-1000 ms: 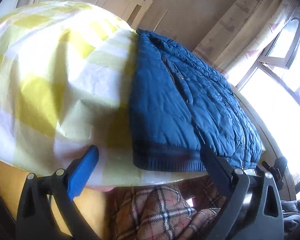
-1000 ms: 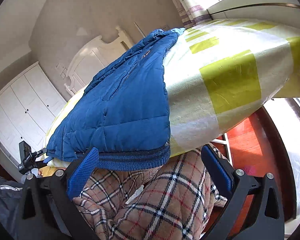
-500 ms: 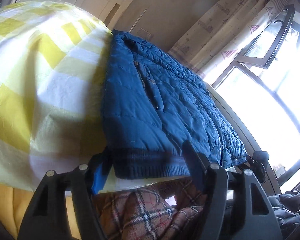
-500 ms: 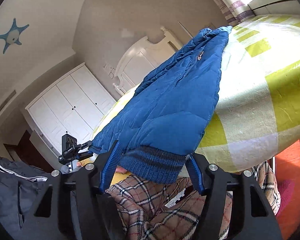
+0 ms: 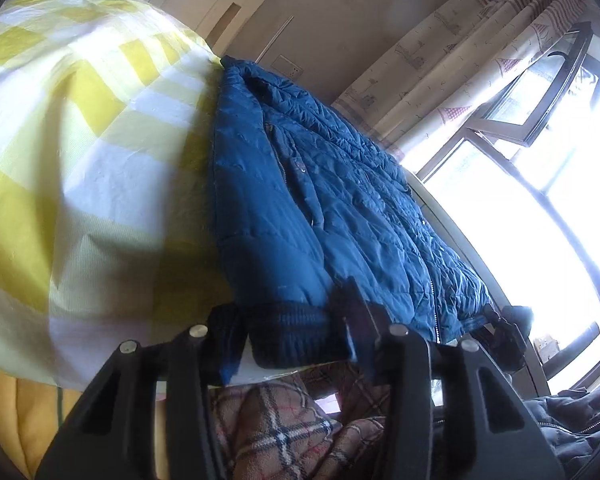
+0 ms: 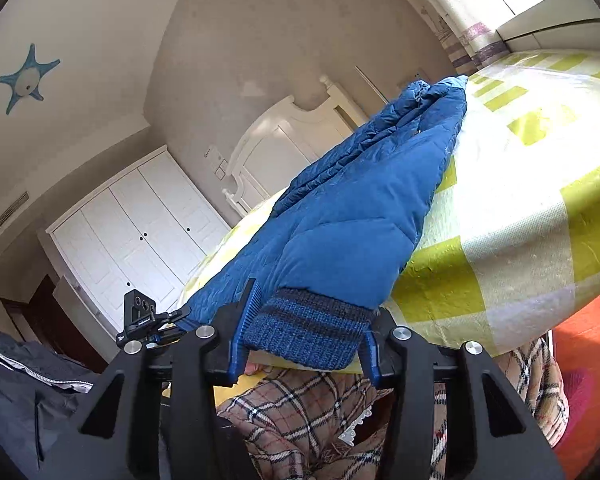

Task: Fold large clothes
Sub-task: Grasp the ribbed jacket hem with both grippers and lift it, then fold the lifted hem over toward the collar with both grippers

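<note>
A blue quilted jacket [image 5: 320, 208] lies flat on the yellow-and-white checked bed cover [image 5: 80, 160], its ribbed hem at the near edge. My left gripper [image 5: 294, 336] is closing on one hem corner, which bunches between its fingers. In the right wrist view the same jacket [image 6: 360, 232] runs away over the cover [image 6: 520, 220]. My right gripper [image 6: 306, 340] is closing on the other hem corner, and the striped knit band fills the gap between its blue pads. Each gripper shows small in the other's view, at the opposite corner.
Plaid fabric [image 6: 300, 420] hangs below the bed's edge under both grippers. A dark grey garment [image 6: 20, 380] lies at the left. A white wardrobe [image 6: 140, 240] and headboard [image 6: 284, 148] stand behind. A bright window [image 5: 540, 200] and curtains are on the right of the left wrist view.
Both grippers' jaws have narrowed from wide open to the width of the jacket's hem corners. Both views have tilted upward, and the hem now sits between the fingers.
</note>
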`<action>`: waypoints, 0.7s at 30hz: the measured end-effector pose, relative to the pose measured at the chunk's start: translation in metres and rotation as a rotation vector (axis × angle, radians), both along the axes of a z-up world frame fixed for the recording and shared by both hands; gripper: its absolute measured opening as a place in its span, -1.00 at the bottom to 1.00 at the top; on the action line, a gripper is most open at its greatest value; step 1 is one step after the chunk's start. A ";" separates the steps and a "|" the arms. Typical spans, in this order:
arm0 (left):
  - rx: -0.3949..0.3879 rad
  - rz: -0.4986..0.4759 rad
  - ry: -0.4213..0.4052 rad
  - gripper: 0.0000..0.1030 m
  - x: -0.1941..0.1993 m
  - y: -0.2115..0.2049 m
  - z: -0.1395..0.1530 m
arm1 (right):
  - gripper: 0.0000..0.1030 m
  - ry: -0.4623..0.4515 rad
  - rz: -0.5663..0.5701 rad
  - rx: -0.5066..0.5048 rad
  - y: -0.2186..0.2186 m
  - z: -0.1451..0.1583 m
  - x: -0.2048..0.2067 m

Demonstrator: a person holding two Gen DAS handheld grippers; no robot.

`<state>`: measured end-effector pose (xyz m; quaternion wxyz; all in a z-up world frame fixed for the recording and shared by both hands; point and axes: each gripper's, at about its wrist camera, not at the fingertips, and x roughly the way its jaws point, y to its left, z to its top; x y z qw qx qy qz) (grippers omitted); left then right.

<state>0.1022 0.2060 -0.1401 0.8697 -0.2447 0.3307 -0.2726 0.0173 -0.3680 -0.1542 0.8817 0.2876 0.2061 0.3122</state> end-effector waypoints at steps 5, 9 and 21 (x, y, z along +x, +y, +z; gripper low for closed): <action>-0.049 0.008 -0.010 -0.20 0.006 0.003 0.003 | -0.17 0.017 -0.037 -0.016 0.001 0.005 0.008; -0.085 0.018 -0.002 -0.05 0.007 0.003 0.005 | -0.16 0.071 -0.072 0.004 -0.001 -0.007 0.021; -0.028 -0.011 0.001 0.14 0.032 -0.028 0.015 | -0.15 0.067 -0.085 -0.010 0.004 0.000 0.030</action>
